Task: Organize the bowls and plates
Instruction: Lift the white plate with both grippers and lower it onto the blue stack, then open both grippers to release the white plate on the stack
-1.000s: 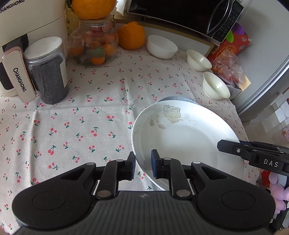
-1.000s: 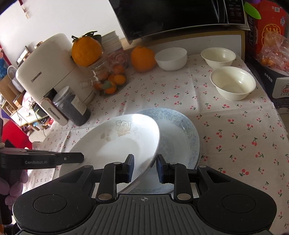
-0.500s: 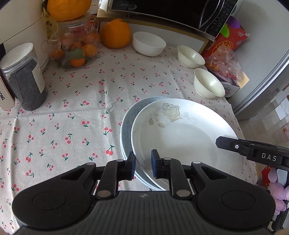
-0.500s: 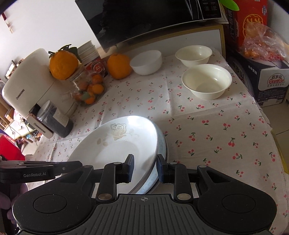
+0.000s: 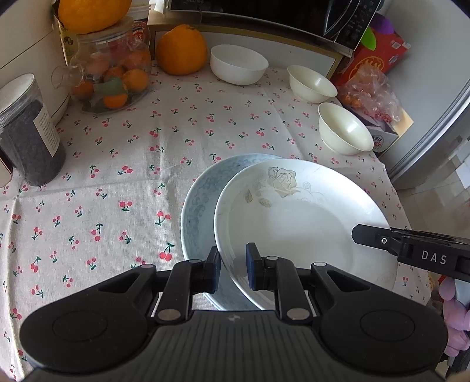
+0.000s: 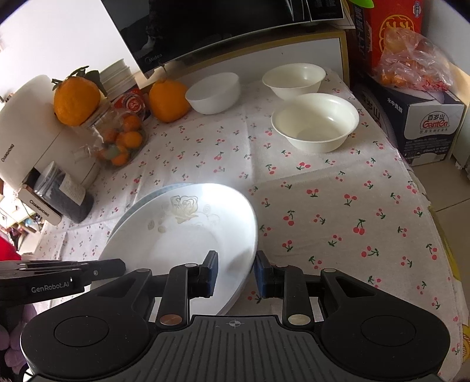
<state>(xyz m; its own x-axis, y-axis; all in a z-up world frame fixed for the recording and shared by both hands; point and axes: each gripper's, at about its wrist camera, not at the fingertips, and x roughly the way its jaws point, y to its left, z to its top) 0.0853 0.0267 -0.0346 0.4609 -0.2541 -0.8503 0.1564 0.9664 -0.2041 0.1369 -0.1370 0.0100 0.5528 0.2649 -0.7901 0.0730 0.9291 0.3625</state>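
A white plate with a rose print (image 5: 296,217) is held at opposite rims by both grippers. My left gripper (image 5: 233,270) is shut on its near left rim, and my right gripper (image 6: 236,274) is shut on its near right rim. The white plate (image 6: 182,235) lies low over a blue-patterned plate (image 5: 199,205), shifted a little to the right, so only the blue plate's left crescent shows. I cannot tell whether the two plates touch. At the back right stand a white bowl (image 5: 239,63) and two cream bowls (image 5: 312,83) (image 5: 345,129).
A glass jar of small oranges (image 5: 111,76), a large orange (image 5: 180,50) and a dark-filled jar (image 5: 28,135) stand at the back left. A microwave (image 5: 264,11) sits behind. Boxes and a bag of fruit (image 5: 370,91) line the right. The table edge (image 6: 434,211) runs close on the right.
Both grippers carried the white plate rightward and down. It was tilted beside the blue plate; now it lies flatter and covers most of it.
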